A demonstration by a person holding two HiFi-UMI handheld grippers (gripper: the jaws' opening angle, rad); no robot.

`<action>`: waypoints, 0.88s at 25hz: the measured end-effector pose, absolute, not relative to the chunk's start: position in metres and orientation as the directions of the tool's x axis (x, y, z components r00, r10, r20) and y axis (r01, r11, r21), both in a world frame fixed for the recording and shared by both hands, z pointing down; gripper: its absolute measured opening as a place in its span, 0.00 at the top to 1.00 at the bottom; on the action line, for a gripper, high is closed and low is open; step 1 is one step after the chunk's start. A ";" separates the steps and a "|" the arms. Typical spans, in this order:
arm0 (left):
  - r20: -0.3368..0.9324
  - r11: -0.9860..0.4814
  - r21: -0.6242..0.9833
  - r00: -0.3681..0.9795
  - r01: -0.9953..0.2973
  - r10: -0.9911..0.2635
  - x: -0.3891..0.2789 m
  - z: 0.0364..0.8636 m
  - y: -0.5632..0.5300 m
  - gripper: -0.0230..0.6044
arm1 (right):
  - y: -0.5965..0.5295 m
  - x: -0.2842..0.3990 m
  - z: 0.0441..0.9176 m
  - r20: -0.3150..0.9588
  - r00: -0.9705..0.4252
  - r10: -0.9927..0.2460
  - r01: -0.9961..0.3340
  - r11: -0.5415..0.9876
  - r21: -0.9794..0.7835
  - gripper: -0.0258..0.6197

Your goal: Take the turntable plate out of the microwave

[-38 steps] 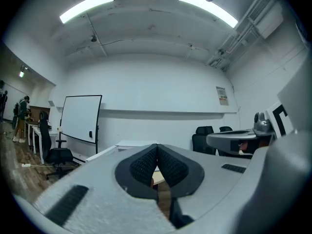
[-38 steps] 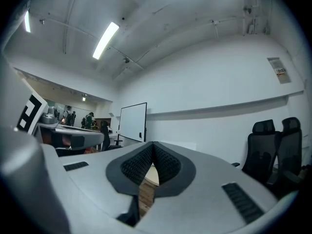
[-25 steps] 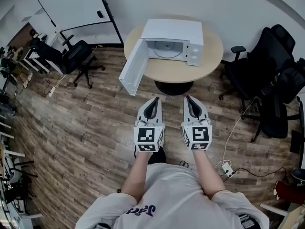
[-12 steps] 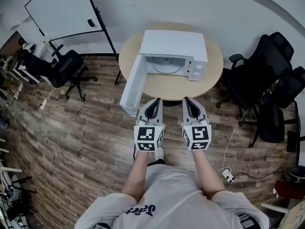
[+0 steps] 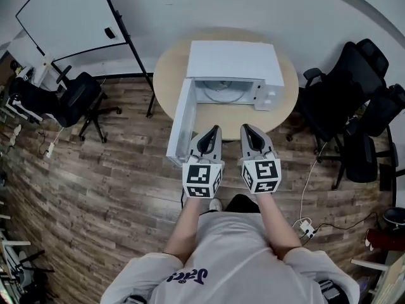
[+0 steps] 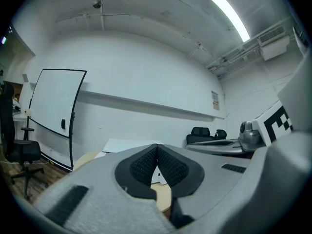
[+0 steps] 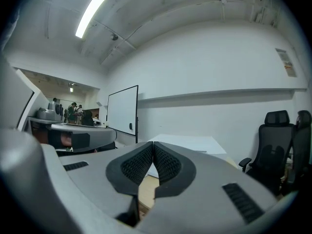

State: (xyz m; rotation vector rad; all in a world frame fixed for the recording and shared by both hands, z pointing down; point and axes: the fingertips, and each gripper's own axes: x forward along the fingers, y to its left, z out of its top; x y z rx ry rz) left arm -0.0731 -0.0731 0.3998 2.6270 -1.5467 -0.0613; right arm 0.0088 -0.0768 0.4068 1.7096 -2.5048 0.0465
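A white microwave (image 5: pixel 235 63) stands on a round wooden table (image 5: pixel 166 75), its door (image 5: pixel 182 120) swung open to the left. The glass turntable plate (image 5: pixel 221 93) lies inside the cavity, only its front part showing. My left gripper (image 5: pixel 214 132) and right gripper (image 5: pixel 245 129) are held side by side at the table's near edge, just in front of the microwave and pointing at it. Both are shut with nothing between the pads. In the left gripper view the left gripper (image 6: pixel 157 147) partly hides the microwave (image 6: pixel 122 144); in the right gripper view the right gripper (image 7: pixel 153 145) does the same (image 7: pixel 192 141).
Black office chairs (image 5: pixel 345 87) crowd the right of the table, and another chair (image 5: pixel 69 100) stands at the left. A whiteboard (image 5: pixel 63 18) on a stand leans at the back left. A power strip and cable (image 5: pixel 305 223) lie on the wooden floor at the right.
The person has walked up to the table, so the microwave is much nearer. Both shut grippers moved forward together, from over the floor to the table's near edge.
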 end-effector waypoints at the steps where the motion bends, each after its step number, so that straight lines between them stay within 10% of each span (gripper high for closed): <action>1: 0.013 -0.489 0.104 0.493 -0.866 -0.870 -0.072 0.402 -0.075 0.94 | -0.079 0.009 0.409 0.113 -0.356 -0.928 -0.931 0.362 0.037 0.94; 22: 0.095 -0.468 0.139 0.482 -0.873 -0.871 -0.055 0.454 -0.191 0.94 | -0.194 0.035 0.456 0.181 -0.326 -0.928 -0.945 0.326 -0.033 0.94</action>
